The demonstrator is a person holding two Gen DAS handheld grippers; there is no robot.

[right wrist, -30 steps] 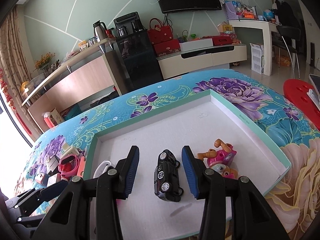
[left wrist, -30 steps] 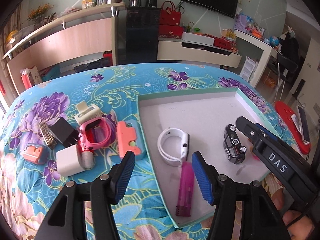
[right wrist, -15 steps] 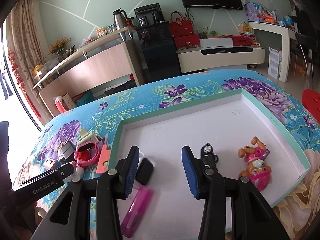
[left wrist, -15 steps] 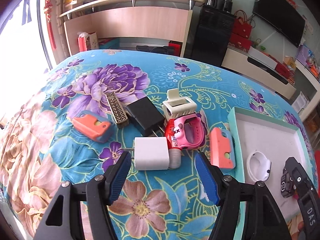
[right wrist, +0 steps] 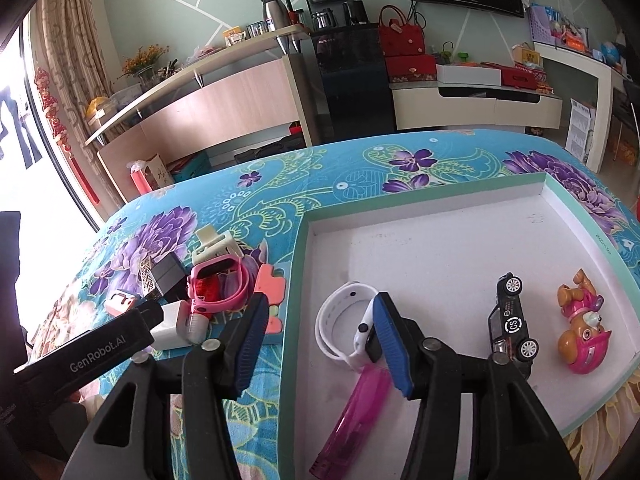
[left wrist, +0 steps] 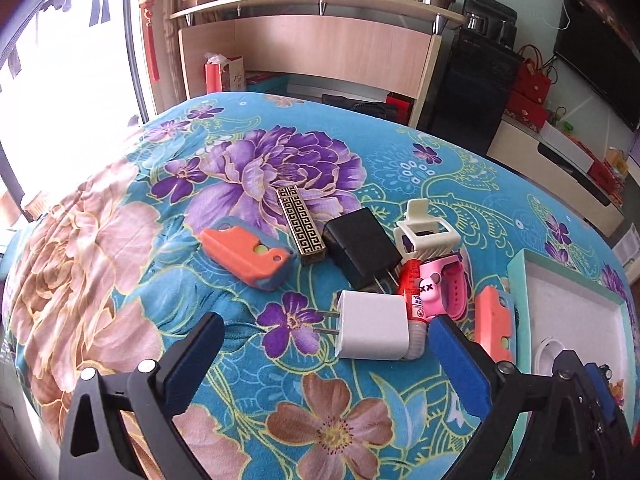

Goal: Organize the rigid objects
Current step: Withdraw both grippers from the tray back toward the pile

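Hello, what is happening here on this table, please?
A person is sorting small objects into a white tray using two hand-held grippers. The tray already has a white watch, a pink lighter, a toy car and a toy dog. The left hand-held gripper has just been opening and is empty, facing a white charger on the cloth. The right hand-held gripper, also just opening, holds nothing.

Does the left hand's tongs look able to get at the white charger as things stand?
Probably yes: the left tongs stand wide open with the white charger just ahead between them; only the red tube crowds one side.
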